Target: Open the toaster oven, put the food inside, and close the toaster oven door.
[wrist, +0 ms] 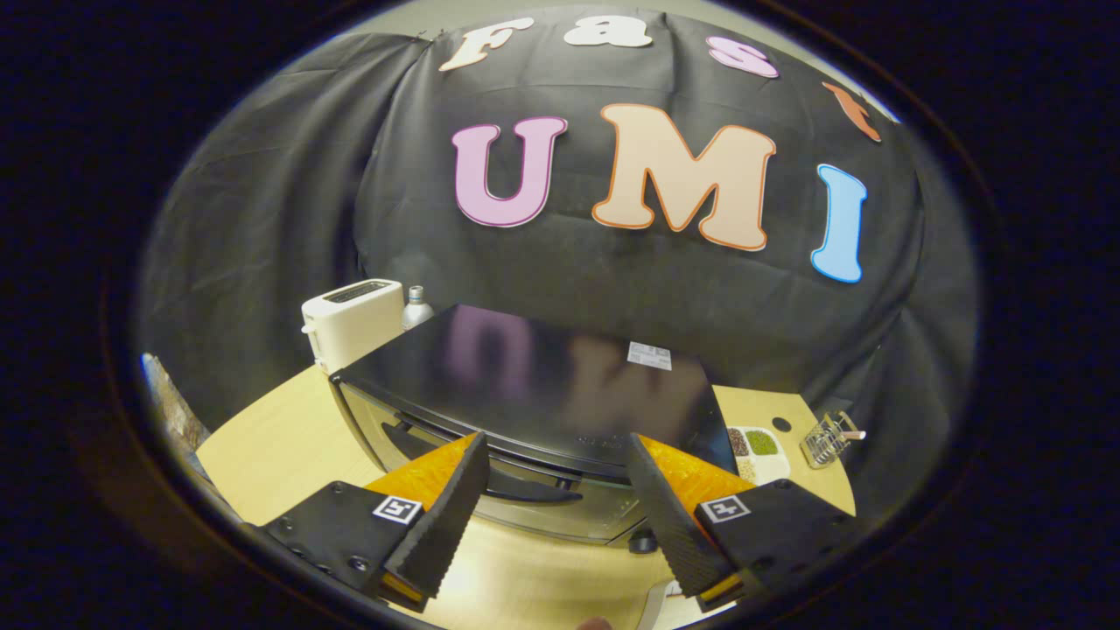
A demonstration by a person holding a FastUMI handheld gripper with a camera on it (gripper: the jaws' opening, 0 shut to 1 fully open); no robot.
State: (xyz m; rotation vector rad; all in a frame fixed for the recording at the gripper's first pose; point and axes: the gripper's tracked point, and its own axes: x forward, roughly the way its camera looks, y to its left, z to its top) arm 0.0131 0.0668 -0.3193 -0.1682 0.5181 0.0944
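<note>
The toaster oven is a black box with a glossy flat top, standing on the pale wooden table. Its glass door faces me and is closed, with a dark curved handle along the door's upper edge. My gripper hovers above and in front of the oven, fingers wide apart, nothing between them. The handle lies just below and between the fingertips, not touched. A white corner of something shows at the table's near edge below the fingers; what it is I cannot tell.
A cream pop-up toaster and a small bottle stand behind the oven's left side. To the oven's right are a white divided dish holding dark and green bits and a wire holder. Bare tabletop lies left of the oven.
</note>
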